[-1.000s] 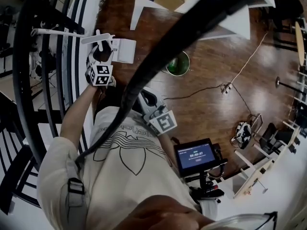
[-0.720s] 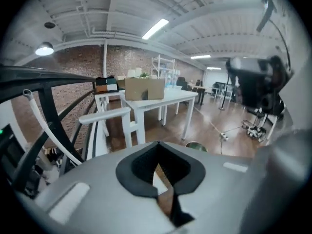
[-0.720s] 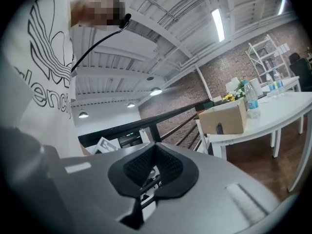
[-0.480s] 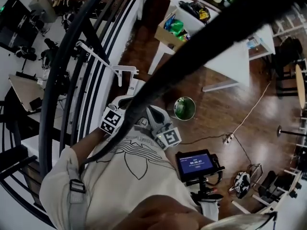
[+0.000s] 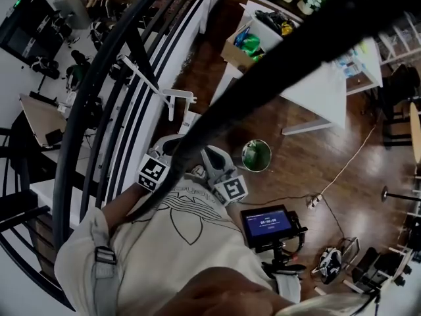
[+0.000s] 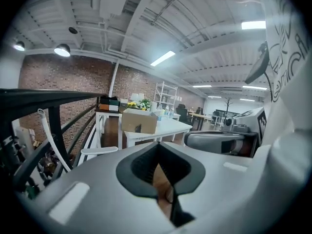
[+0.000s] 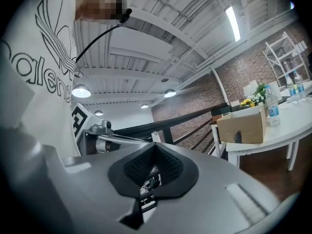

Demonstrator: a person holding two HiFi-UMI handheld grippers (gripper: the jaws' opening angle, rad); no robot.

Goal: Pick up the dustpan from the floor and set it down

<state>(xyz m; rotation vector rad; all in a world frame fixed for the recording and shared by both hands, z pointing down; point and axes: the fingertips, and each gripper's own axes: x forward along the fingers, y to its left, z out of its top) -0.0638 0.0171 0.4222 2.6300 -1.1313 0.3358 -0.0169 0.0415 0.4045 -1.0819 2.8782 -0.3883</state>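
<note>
The white dustpan (image 5: 179,97) stands on the wooden floor beside the black railing, its long white handle (image 5: 141,78) leaning up against the bars. In the left gripper view, the pan (image 6: 100,150) and handle (image 6: 48,135) lie ahead at lower left. My left gripper (image 5: 171,141) is held up near the person's chest, apart from the dustpan, shut (image 6: 161,179) with nothing in it. My right gripper (image 5: 209,154) sits close beside it, also shut (image 7: 151,179) and empty.
The black stair railing (image 5: 112,97) runs along the left. A green bucket (image 5: 255,155) stands on the floor to the right of the grippers. Behind it is a white table (image 5: 316,78) with a cardboard box (image 5: 247,48). A tripod with a screen (image 5: 266,224) and a cable (image 5: 342,170) lie at right.
My left gripper was open at the dustpan a second ago. It has let go, shut, and drawn back up toward the chest. The right gripper shifted slightly.
</note>
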